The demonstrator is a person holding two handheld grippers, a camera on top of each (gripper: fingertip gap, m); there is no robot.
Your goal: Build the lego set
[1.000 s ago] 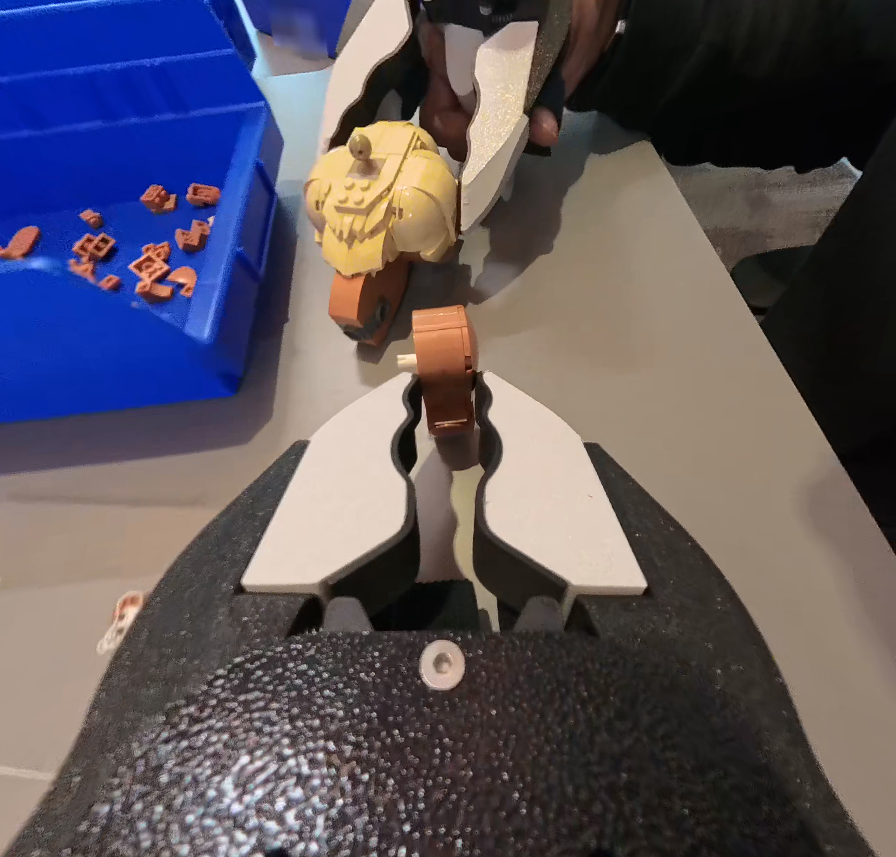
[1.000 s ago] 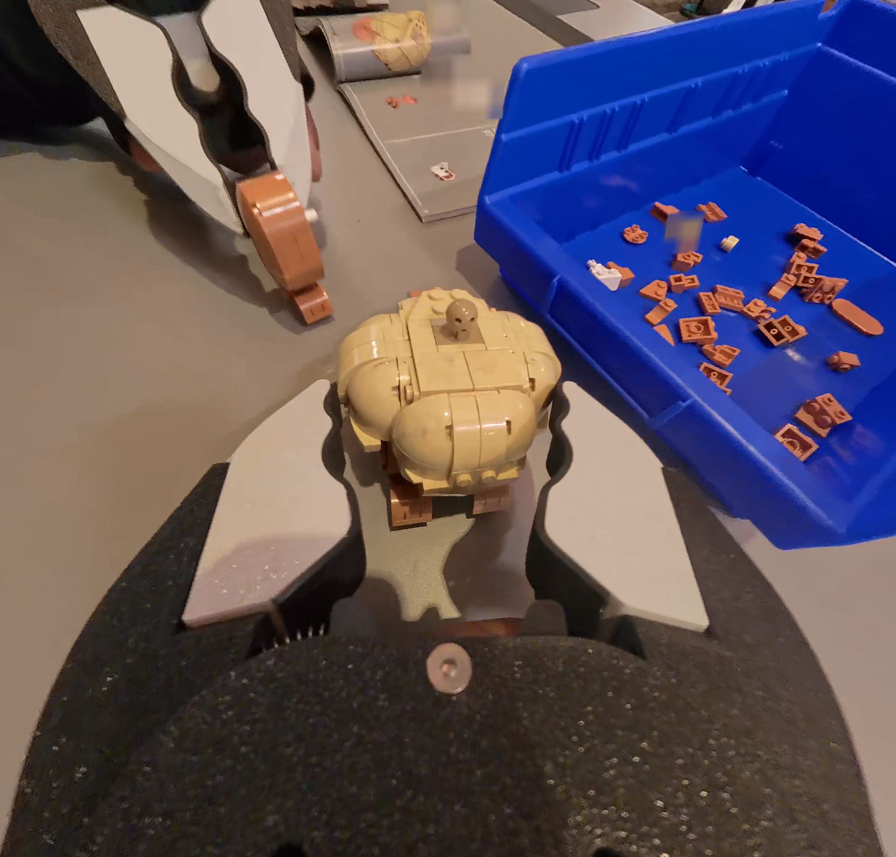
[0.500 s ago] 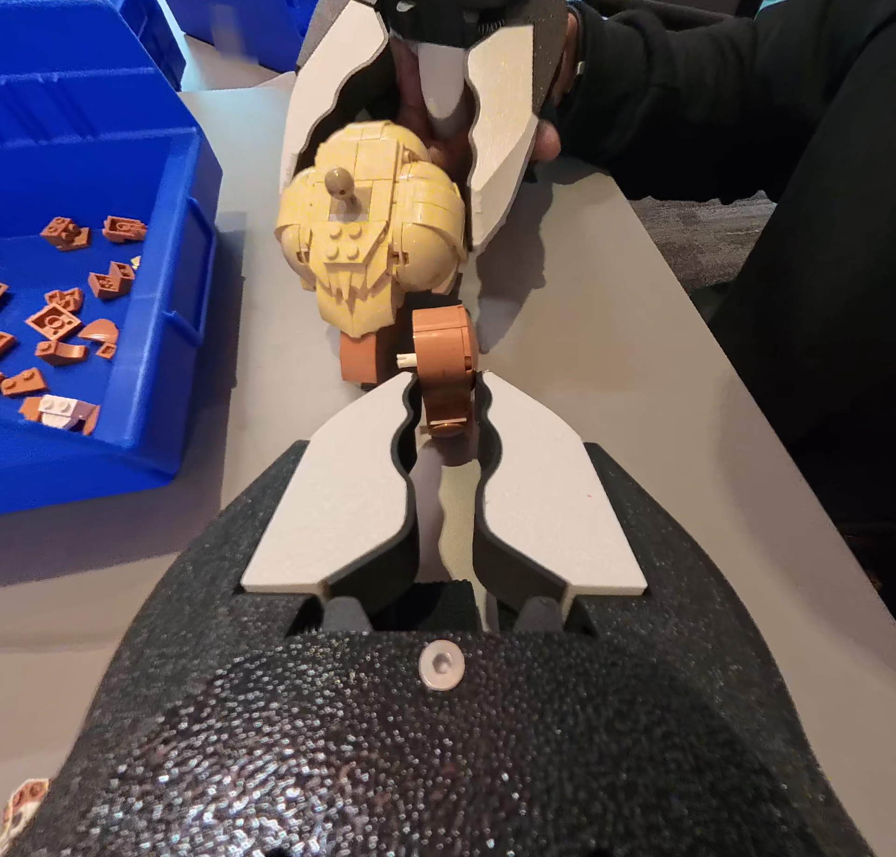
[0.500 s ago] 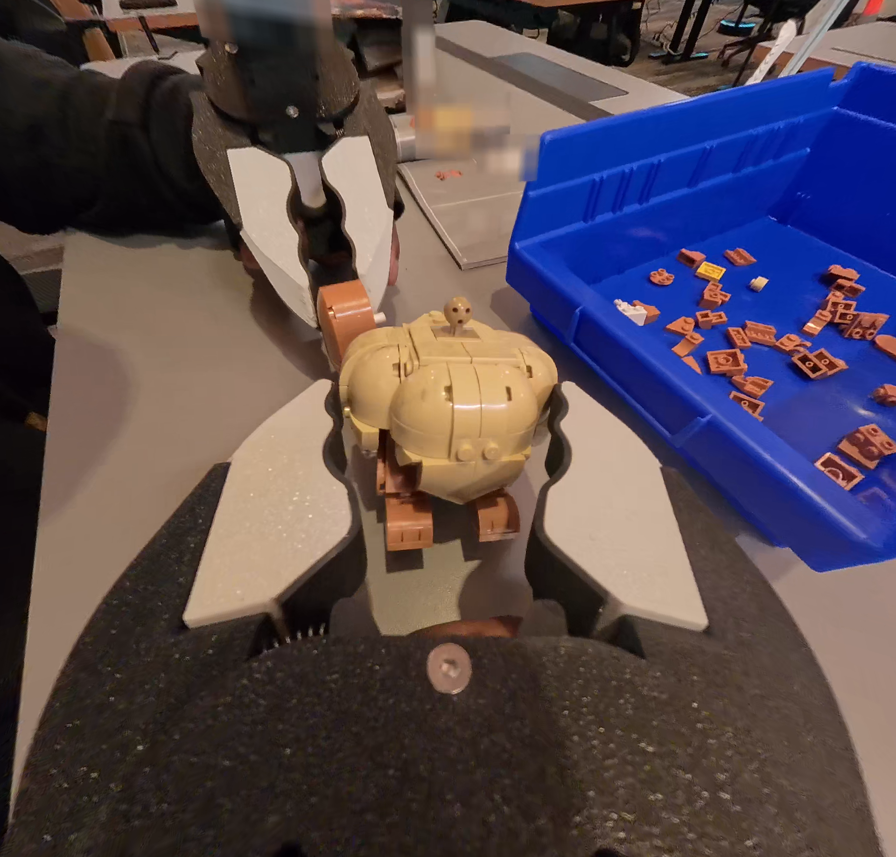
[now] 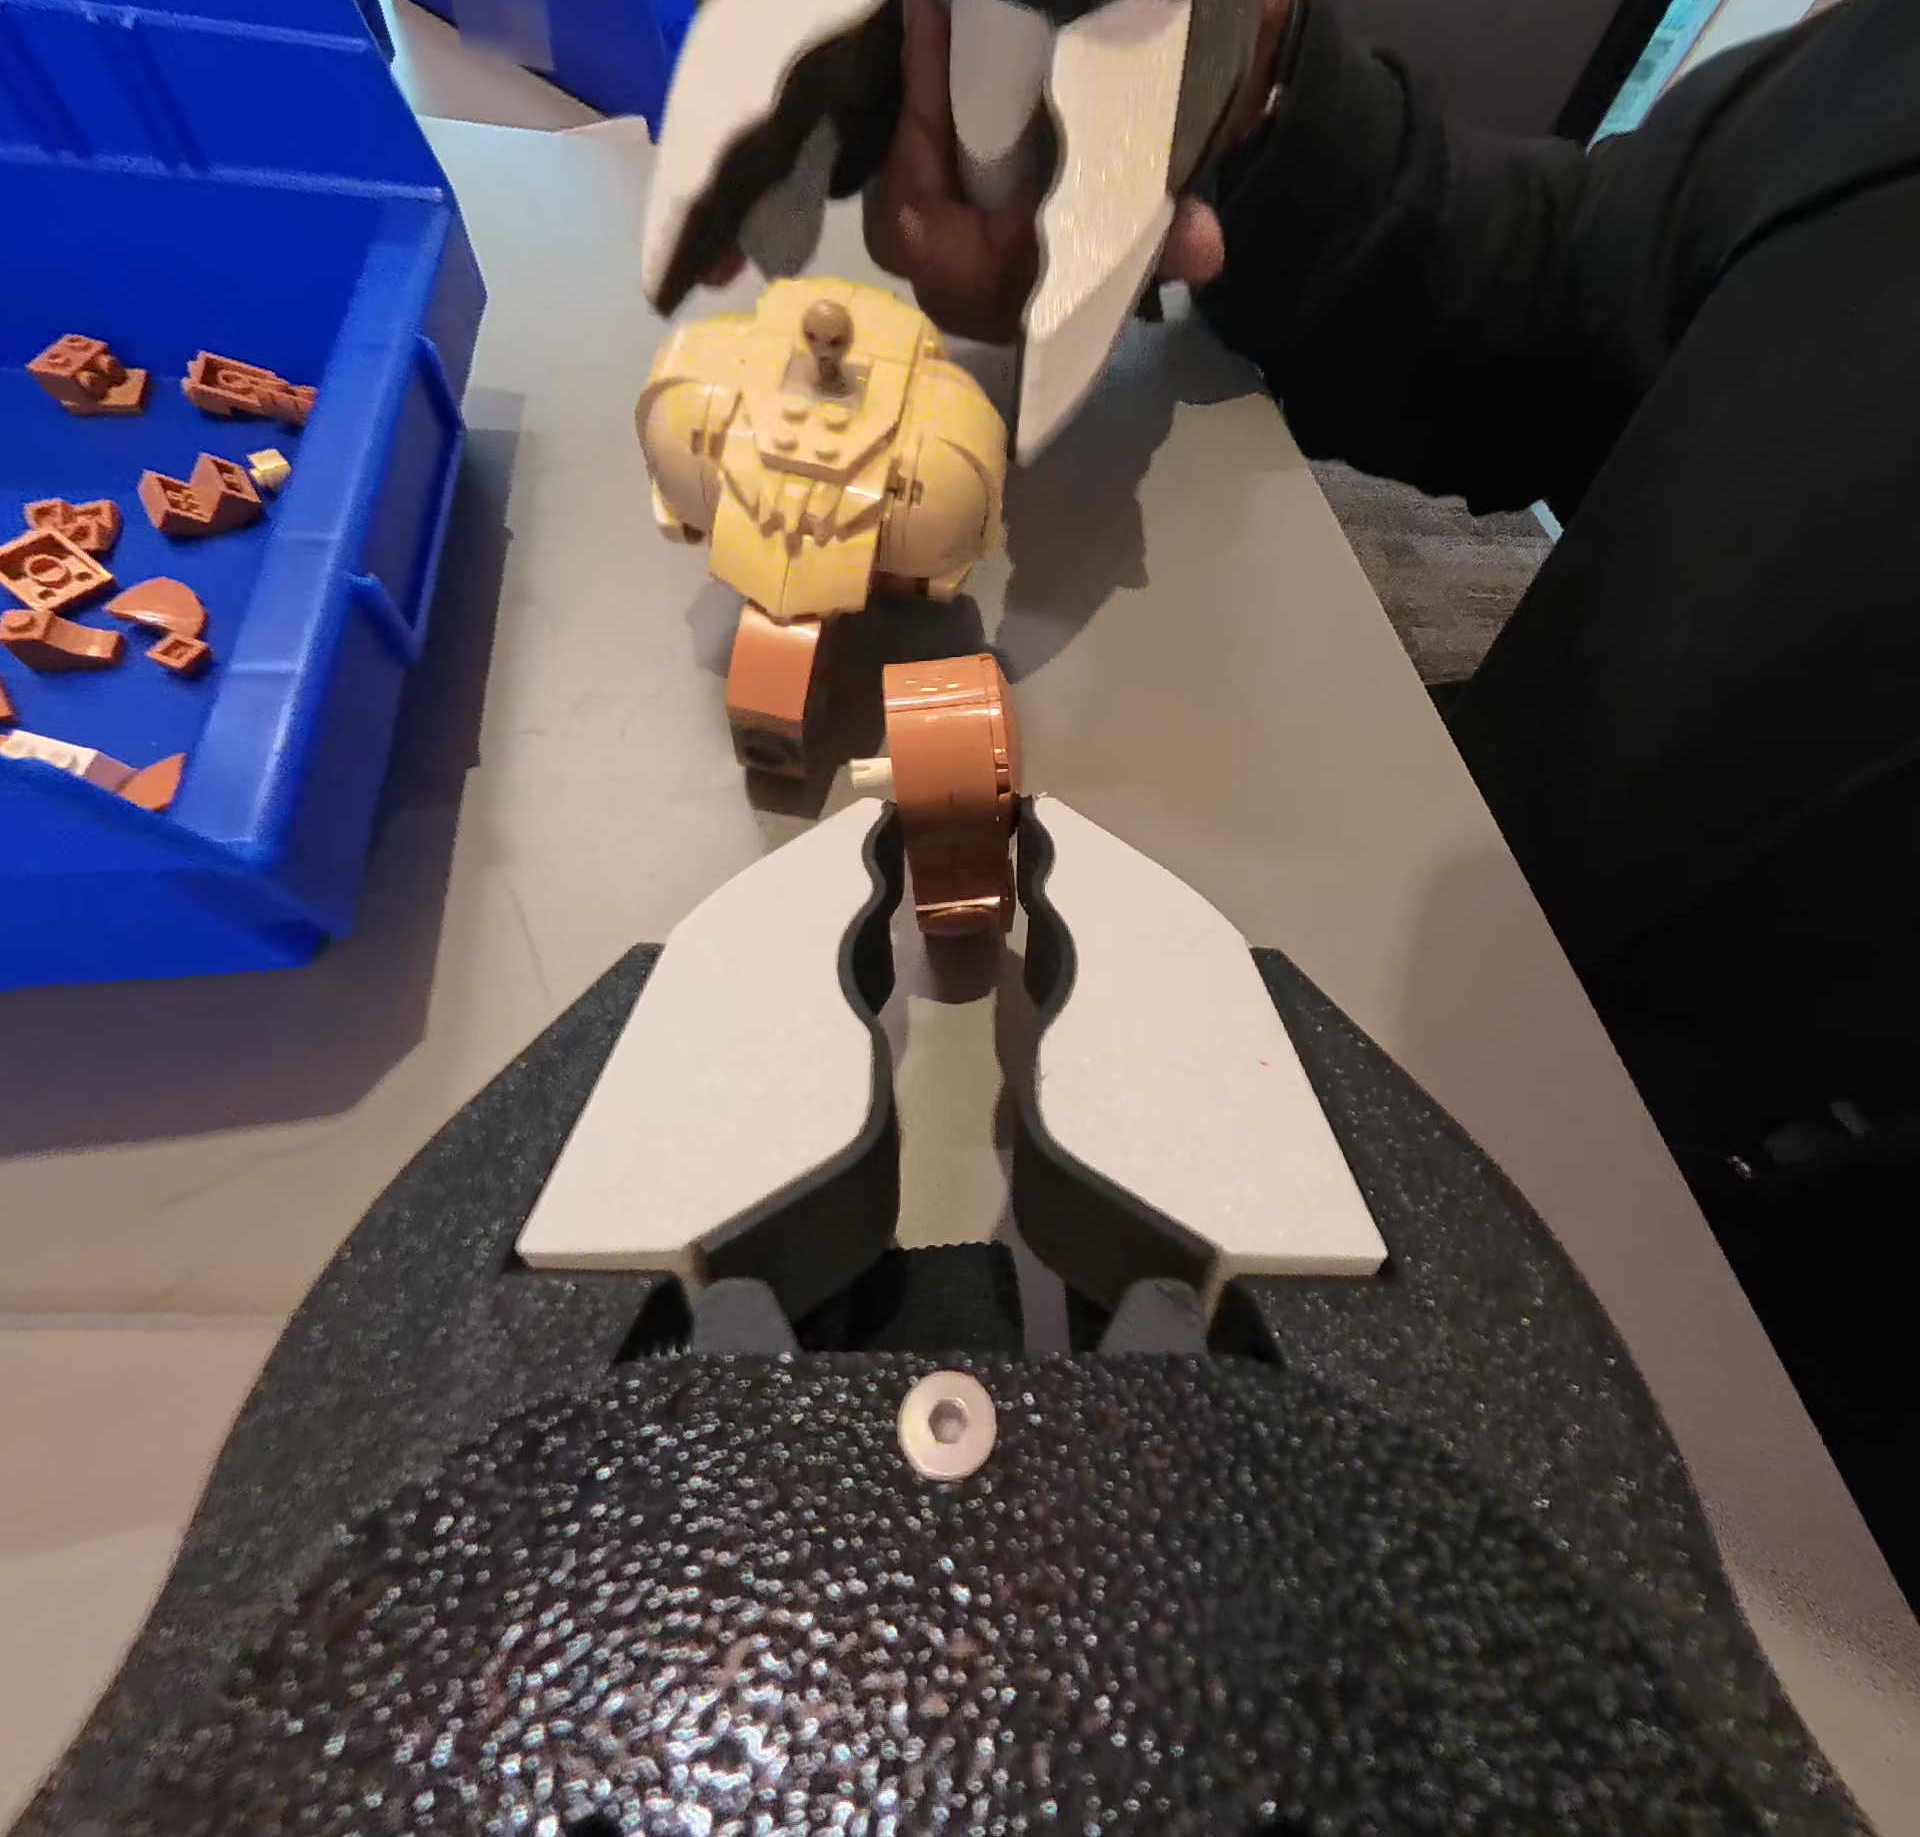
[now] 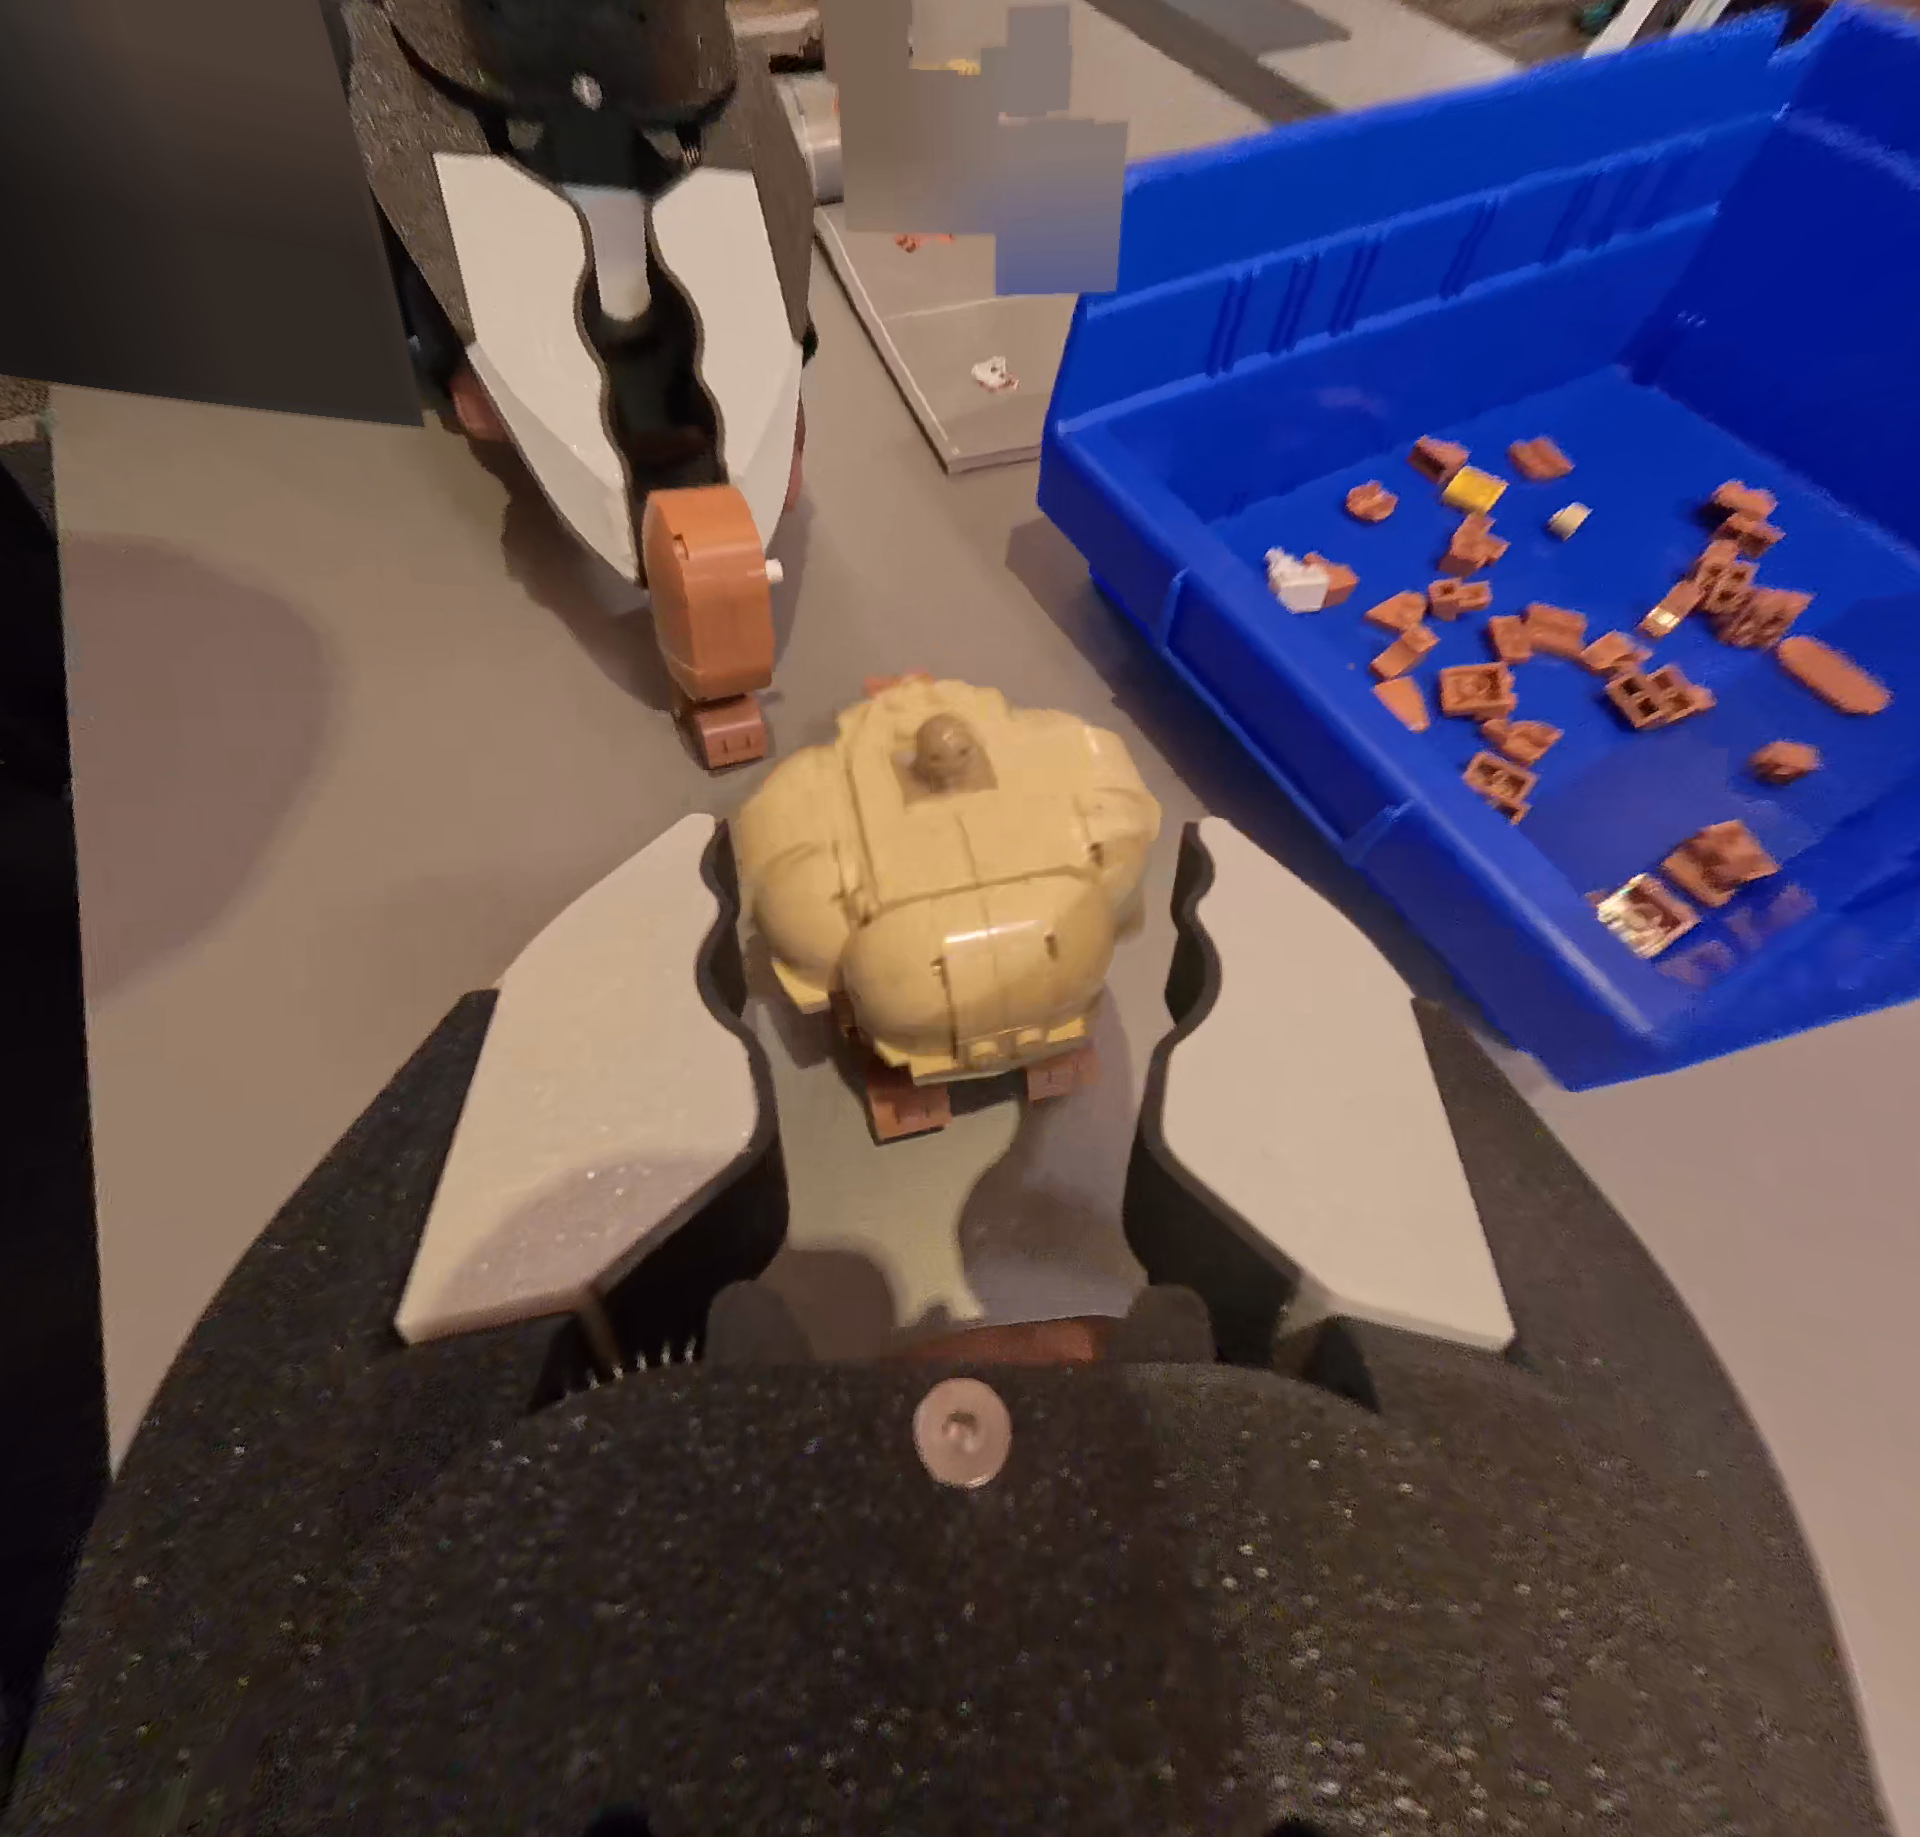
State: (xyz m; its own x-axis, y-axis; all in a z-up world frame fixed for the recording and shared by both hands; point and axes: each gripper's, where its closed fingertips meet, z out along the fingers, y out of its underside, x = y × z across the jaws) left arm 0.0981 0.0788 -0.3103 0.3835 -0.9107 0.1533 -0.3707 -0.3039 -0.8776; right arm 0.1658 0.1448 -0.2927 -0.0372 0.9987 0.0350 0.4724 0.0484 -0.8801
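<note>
**Left jaws clamped on brown brick part; right jaws spread about tan brick model**

Left wrist view, left to right: blue bin point(image 5: 312, 561) at left edge of frame, loose brown bricks point(image 5: 62, 582) on its floor. Centre: tan brick model point(image 5: 821, 478) standing on grey worktop point(image 5: 1195, 748), a brown leg point(image 5: 769, 686) at its base. Lower centre: left gripper point(image 5: 956, 852) with jaws closed on brown brick part point(image 5: 951, 769), pads against both its sides; a small white peg juts from the part's left face. Upper centre: right gripper point(image 5: 862, 333) above and behind the model, jaws wide and blurred, no contact seen. Right edge: dark sleeve point(image 5: 1662, 437)

Right wrist view, left to right: the left gripper at upper left, the brown part at its tips, lower end near the worktop. Centre: the model between the right jaws; the left pad sits at its side, contact uncertain, the right pad shows a gap. Jaws open, nothing gripped. Right: the bin, close beside the model
</note>
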